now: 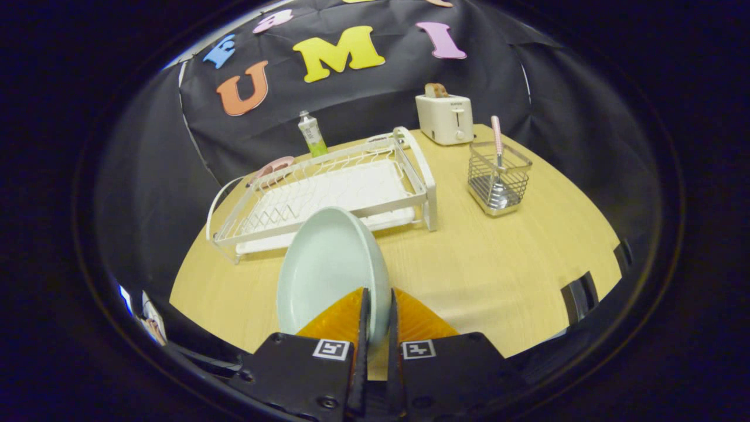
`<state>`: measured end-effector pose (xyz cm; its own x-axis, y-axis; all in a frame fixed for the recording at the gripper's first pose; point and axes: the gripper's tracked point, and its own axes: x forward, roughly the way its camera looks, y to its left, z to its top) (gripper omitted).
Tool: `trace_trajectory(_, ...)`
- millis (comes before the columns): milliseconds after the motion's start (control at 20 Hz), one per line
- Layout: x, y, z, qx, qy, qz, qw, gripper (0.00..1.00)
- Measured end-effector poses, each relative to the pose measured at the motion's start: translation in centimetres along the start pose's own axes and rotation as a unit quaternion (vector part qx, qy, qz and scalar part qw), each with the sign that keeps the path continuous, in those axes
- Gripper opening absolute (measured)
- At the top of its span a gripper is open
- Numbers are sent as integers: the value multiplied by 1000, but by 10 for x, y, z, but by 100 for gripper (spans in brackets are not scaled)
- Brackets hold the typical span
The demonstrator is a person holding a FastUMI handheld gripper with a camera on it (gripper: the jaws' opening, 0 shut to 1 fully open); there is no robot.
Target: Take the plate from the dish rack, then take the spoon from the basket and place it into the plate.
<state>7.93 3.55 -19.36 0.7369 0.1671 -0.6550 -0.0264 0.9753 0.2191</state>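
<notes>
A toaster (pixel 445 119) and a tube (pixel 312 134) stand on the table (pixel 498 258).

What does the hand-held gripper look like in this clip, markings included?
The hand-held gripper has two narrow upright fingers rising from two black, blocky bodies. Each body carries a square black-and-white tag on a white patch near its finger, and a screw head shows low on the left body.

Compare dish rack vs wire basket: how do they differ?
The dish rack is white, long and low; the wire basket is bare metal, small and boxy. The rack's slots are empty, its plate clamped on edge in the gripper, while the basket holds a pink-handled spoon standing upright. Both are open wire frames resting on the wooden table.
</notes>
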Motion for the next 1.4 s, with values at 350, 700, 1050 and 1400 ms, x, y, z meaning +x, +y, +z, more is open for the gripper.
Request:
trace_trajectory(350, 18, -32, -30, 7, 34, 26, 999, 29)
trace_trajectory(700, 22, -55, -27, -75, -6, -19, 997, 43)
trace_trajectory(1050, -6, -93, 53, -67, -141, -50, 987, 79)
trace_trajectory(1400, -22, -147, 158, -76, -251, -103, 960, 100)
